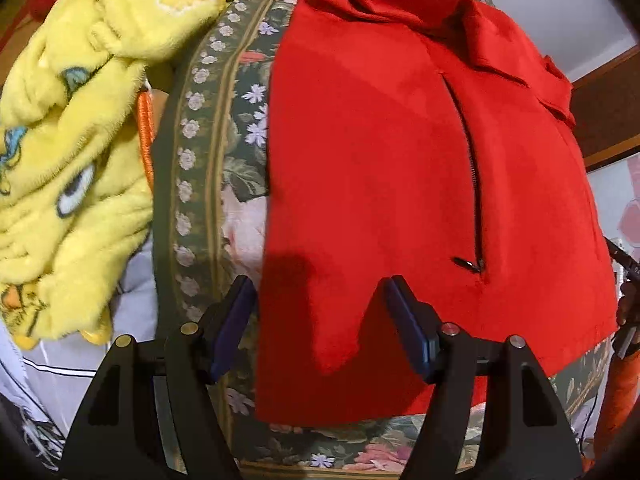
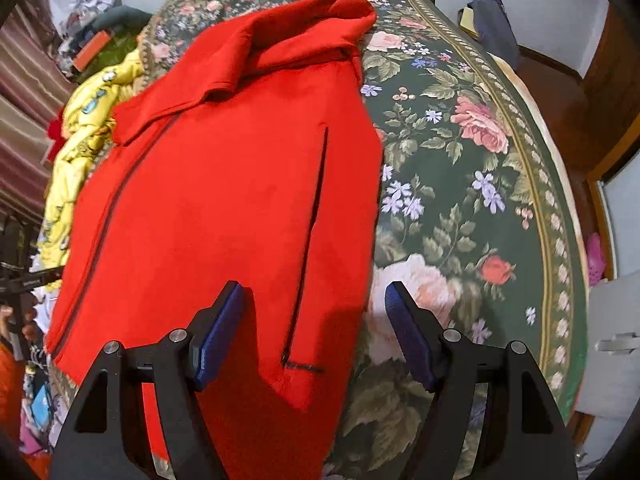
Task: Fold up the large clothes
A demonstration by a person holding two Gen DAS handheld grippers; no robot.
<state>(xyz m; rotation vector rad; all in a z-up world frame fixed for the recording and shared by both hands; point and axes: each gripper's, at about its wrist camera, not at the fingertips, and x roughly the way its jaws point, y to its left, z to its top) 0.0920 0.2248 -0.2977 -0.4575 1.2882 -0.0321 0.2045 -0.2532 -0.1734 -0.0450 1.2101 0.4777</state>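
A red jacket (image 1: 384, 184) lies flat on a floral bedspread (image 1: 216, 168), sleeves folded in, collar at the far end, zip pockets showing. My left gripper (image 1: 320, 292) is open and empty, hovering over the jacket's near left hem corner. In the right wrist view the same jacket (image 2: 216, 200) lies left of centre on the bedspread (image 2: 460, 184). My right gripper (image 2: 314, 296) is open and empty above the jacket's near right edge, by the pocket zip (image 2: 308, 240).
A yellow fleece garment (image 1: 80, 152) with cartoon print is heaped at the left of the bed, also in the right wrist view (image 2: 80, 148). Grey cloth (image 1: 84, 360) lies below it. A dark bag (image 2: 494, 24) and wooden furniture (image 2: 600, 92) stand beyond the bed's right edge.
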